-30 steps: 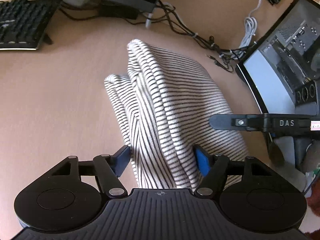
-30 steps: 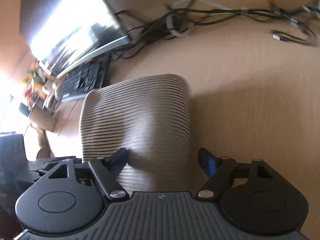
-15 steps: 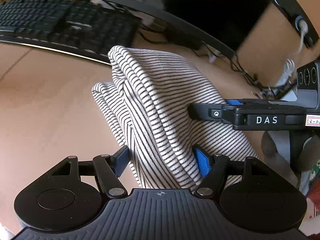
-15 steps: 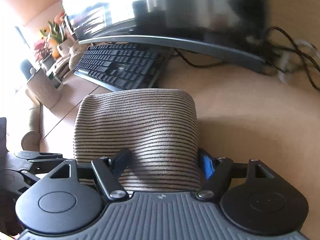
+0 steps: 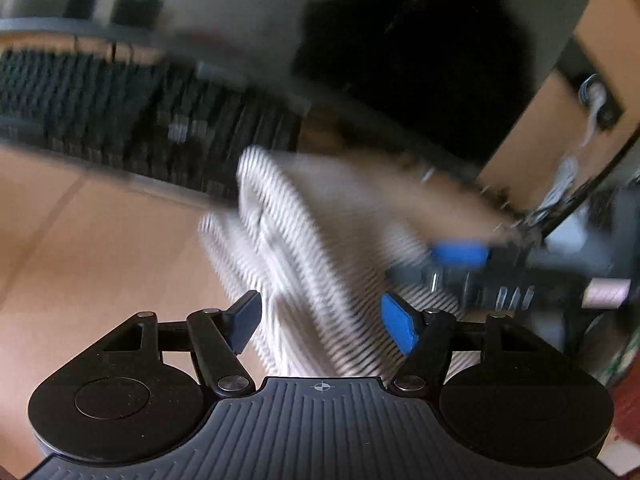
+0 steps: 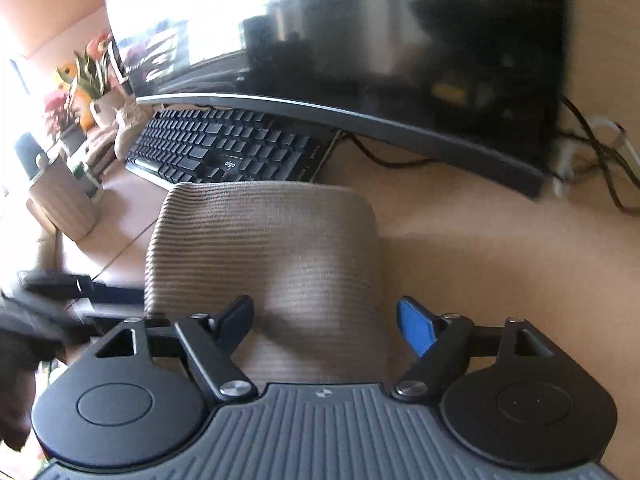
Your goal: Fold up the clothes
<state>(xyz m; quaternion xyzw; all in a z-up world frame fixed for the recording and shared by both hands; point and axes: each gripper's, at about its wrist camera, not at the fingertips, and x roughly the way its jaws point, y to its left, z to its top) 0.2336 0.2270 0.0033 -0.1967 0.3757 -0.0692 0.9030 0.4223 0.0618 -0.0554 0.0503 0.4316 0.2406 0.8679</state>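
The striped shirt (image 5: 320,264) was folded into a thick bundle and lay on the tan desk (image 5: 92,248), running forward from between the two claws toward the keyboard (image 6: 224,152). In the left claw's view the picture was smeared, so the fine stripes and edges were hard to make out. The left claw (image 5: 320,320) had its fingers spread wide, one on each side of the near end of the shirt, and I could not tell if they touched the cloth. The right claw (image 6: 326,322) was wide too; its dark finger (image 6: 236,320) sat over the cloth and its blue finger (image 6: 416,330) stood out past the shirt's edge, over bare desk. Neither claw looked like it was pinching anything. Ahead of the right claw the fold looked smooth and rounded at its far end. To do this step well, I think both claws should grab the near edge at the same height, take all the layers at once, and move slowly so the bundle does not slide open. Ahead of the shirt stood the big dark monitor (image 6: 360,40), with wires (image 6: 592,148) off to the right, so a long push forward could bump them.
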